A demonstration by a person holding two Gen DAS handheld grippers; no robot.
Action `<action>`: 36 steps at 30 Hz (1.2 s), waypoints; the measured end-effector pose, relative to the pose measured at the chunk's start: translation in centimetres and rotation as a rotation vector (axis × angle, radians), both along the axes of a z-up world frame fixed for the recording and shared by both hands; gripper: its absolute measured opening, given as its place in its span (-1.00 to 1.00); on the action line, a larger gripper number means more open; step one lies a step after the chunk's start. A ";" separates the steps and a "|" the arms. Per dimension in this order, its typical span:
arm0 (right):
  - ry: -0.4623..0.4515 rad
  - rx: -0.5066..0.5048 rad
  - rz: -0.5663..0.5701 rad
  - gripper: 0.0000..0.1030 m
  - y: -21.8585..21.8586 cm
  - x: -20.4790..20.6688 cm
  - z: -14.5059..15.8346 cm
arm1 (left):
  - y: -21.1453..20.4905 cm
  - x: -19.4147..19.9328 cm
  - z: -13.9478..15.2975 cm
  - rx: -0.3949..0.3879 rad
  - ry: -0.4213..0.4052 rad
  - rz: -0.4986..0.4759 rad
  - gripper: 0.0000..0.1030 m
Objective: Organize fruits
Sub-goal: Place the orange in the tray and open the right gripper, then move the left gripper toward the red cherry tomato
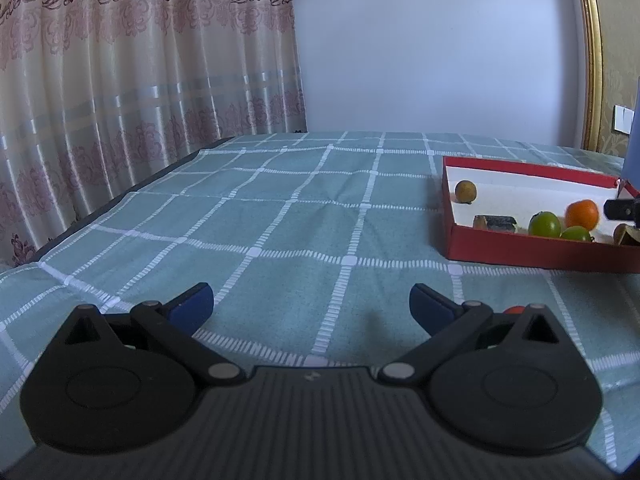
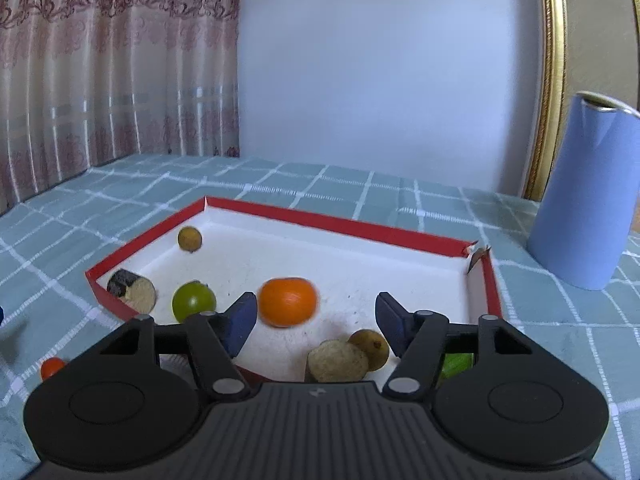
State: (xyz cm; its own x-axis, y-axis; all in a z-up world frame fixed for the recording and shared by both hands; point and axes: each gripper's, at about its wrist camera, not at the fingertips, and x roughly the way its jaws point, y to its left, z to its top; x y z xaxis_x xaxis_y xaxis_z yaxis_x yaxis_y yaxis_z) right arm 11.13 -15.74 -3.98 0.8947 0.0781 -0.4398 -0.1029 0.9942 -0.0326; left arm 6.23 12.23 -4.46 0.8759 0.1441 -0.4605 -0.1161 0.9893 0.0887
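Clearly our right gripper (image 2: 316, 320) hangs released over the red tray (image 2: 344, 224); the blurred orange (image 2: 288, 302), probably rolling, could escape. Our left gripper (image 1: 311, 306) gapes empty, well apart.

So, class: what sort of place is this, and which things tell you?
Probably a room in a home: a patterned curtain, a checked tablecloth, and a gold-framed panel on the wall.
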 end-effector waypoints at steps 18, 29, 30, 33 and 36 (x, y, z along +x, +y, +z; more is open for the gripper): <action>-0.009 0.218 -0.035 0.26 -7.8 -7.9 -1.3 | -4.9 -1.0 0.9 0.030 -0.018 -0.126 1.00; -0.014 0.273 -0.027 0.26 -9.0 -8.2 -1.9 | -9.3 -0.8 -0.3 0.104 0.012 -0.270 0.64; -0.013 0.275 -0.026 0.26 -9.0 -8.2 -1.9 | -9.3 -0.7 -0.3 0.095 0.018 -0.282 0.49; -0.016 0.281 -0.023 0.26 -9.1 -8.3 -1.9 | -9.0 -0.2 -0.6 0.061 0.065 -0.310 0.00; -0.024 0.288 -0.022 0.26 -9.2 -8.4 -1.9 | -8.8 0.1 -0.8 0.024 0.091 -0.328 -0.31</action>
